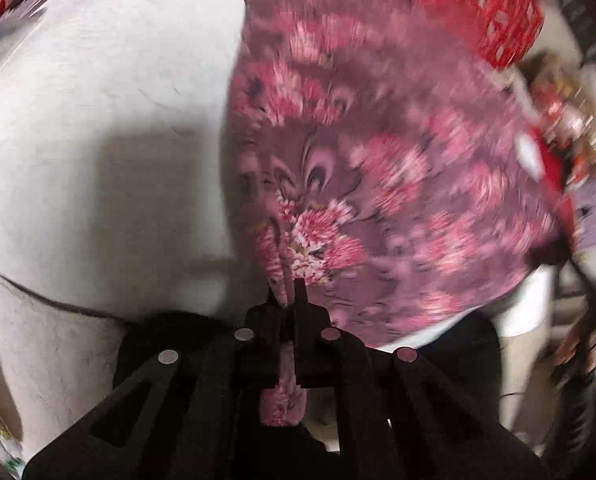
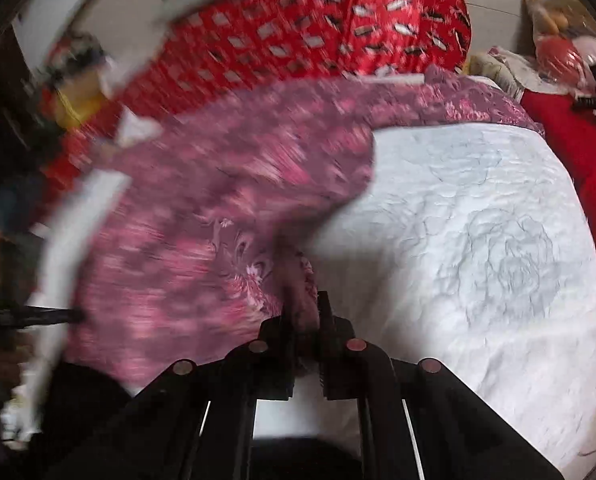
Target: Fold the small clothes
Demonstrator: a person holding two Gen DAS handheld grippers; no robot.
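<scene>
Here, the left gripper (image 1: 288,294) and right gripper (image 2: 304,308) each pinch the floral cloth (image 1: 378,180) above the white sheet (image 2: 478,240).

Bright daylight, heavy motion blur

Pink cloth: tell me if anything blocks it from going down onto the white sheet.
Nothing visible does. Both the left gripper and right gripper are shut on the pink cloth, and the white sheet beside it looks bare.

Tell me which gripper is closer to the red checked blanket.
Neither clearly: the left gripper and right gripper are both shut on the pink floral cloth, with the red checked blanket beyond it in each view.
</scene>
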